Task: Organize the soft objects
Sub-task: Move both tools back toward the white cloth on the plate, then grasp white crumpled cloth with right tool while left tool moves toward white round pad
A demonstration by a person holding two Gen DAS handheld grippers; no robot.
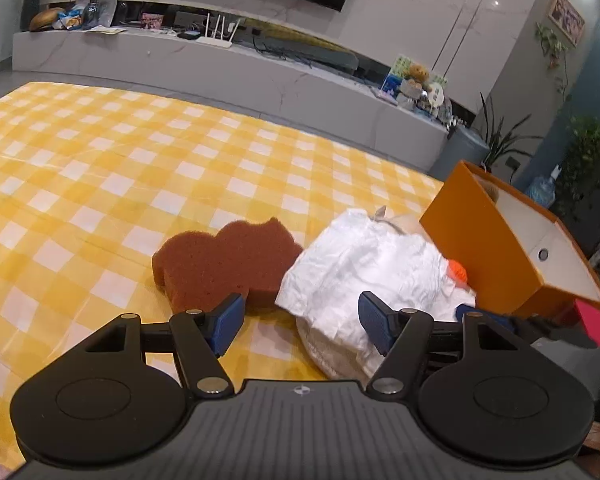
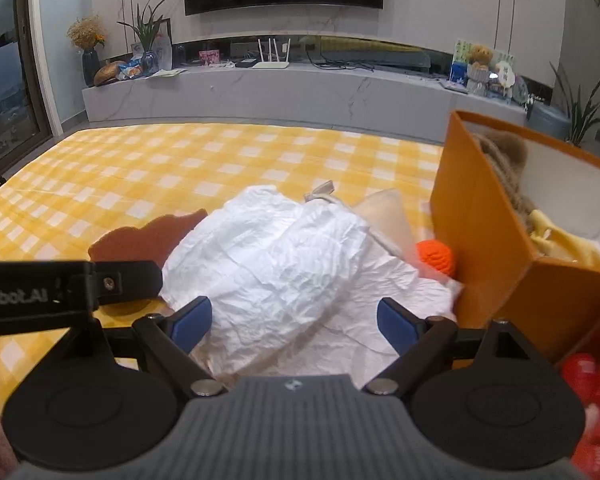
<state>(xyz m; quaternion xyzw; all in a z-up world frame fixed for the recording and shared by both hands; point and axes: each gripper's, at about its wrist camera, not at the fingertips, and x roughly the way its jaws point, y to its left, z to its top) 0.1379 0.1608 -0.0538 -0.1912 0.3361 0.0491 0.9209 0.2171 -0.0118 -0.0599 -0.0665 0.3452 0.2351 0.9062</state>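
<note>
Through my left wrist camera, my left gripper [image 1: 300, 322] hangs low over the yellow checked tablecloth [image 1: 100, 168] with its blue pads spread wide and nothing between them. The left pad sits in front of the brown sponge [image 1: 224, 268], which lies flat on the cloth with a scalloped far edge; the right pad sits over the near side of the crumpled white bundle [image 1: 364, 268], though I cannot tell whether it touches. The sponge and the bundle lie just beside each other, edges meeting. Beyond the bundle peeks an orange knitted ball [image 1: 457, 271], tucked against the wall of the orange box [image 1: 484, 248], which stands open with a white inside. A pink block [image 1: 596, 326] shows beneath the box's near corner.

Through my right wrist camera, my right gripper [image 2: 294, 326] is likewise released, pads wide apart, straddling the near part of the white bundle [image 2: 276, 272] without closing on it. The sponge [image 2: 148, 236] shows partly behind the bundle on the left, and my other gripper's black arm [image 2: 60, 292] crosses in front of it. The knitted ball [image 2: 436, 258] rests between bundle and box [image 2: 484, 232]. Inside the box lie a brown plush toy [image 2: 508, 156] and yellow cloth [image 2: 560, 240]. Blurred red shapes [image 2: 596, 392] fill the lower right corner.
</note>
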